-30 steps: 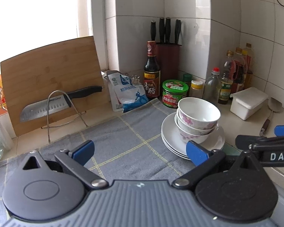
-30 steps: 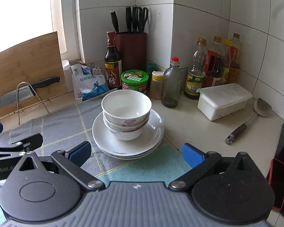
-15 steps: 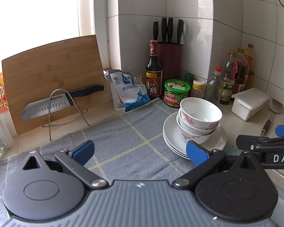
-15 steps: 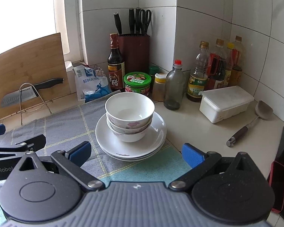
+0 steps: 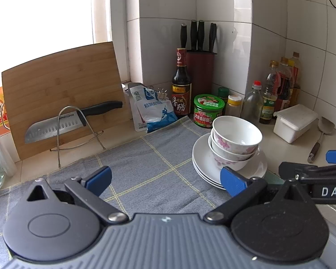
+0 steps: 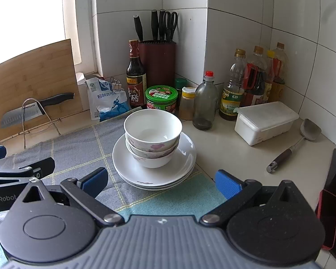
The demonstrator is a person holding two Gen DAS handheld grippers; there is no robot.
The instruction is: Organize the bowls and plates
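Bowls (image 6: pixel 153 134), three nested rims-up, sit on stacked plates (image 6: pixel 186 157) at the grey cloth's (image 6: pixel 78 152) right edge, near the worktop's back corner. The stack's long axis is vertical (top-heavy): an off-centre nudge could tip it. Left gripper (image 5: pixel 165 179) and right gripper (image 6: pixel 161 181) hover spread, empty.

bowls (image 6: pixel 152 132): 3 | plates (image 6: pixel 183 157): 3 | grippers (image 6: pixel 161 181): 2 | cleaver (image 6: pixel 33 109): 1 | cutting board (image 6: pixel 33 71): 1

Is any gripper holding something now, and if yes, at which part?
Nothing is held. The left gripper and right gripper are both open, short of the stacked bowls.
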